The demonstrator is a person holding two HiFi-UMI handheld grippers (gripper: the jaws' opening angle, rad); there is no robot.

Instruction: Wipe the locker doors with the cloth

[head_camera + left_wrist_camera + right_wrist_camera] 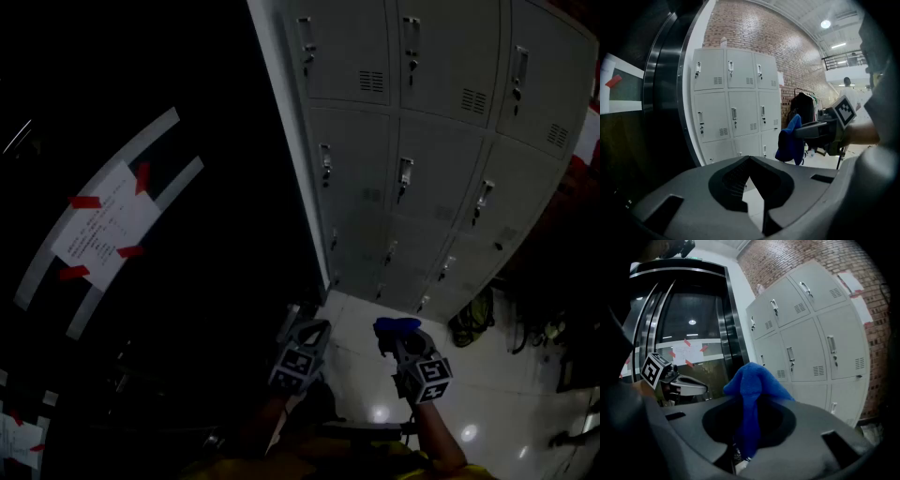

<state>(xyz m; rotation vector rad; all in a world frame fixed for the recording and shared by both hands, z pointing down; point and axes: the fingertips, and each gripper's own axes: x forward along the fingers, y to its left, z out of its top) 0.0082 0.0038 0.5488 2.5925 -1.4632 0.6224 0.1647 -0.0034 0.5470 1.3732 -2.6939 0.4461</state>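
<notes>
1. Clamps the right gripper point(392, 339) on a blue cloth point(752, 390), jaws pinched on its middle, folds bunching above them and a tail hanging below. Holds it low and well short of the lockers, touching no door.
2. Carries the left gripper point(312, 328) just beside the right one and apart from it, jaw tips closed together with nothing between them.
3. Stands in a tall hall, with a red brick wall point(754, 28) rising behind and above the lockers and a round ceiling lamp point(826, 24) lit overhead.
4. Faces a pale grey bank of lockers point(441, 150), three columns wide, every door in view closed, each with a handle and a small vent.
5. Borders a dark glazed wall point(187, 309) with curved metal frames, left of the lockers.
6. Rests on a pale glossy tiled floor point(487, 403) that mirrors the lamps as bright spots.
7. Bears a white paper notice point(103, 225) on the glass, fixed with strips of red tape point(85, 202).
8. Leaves a dark bag point(473, 319) on the floor near the right foot of the lockers.
</notes>
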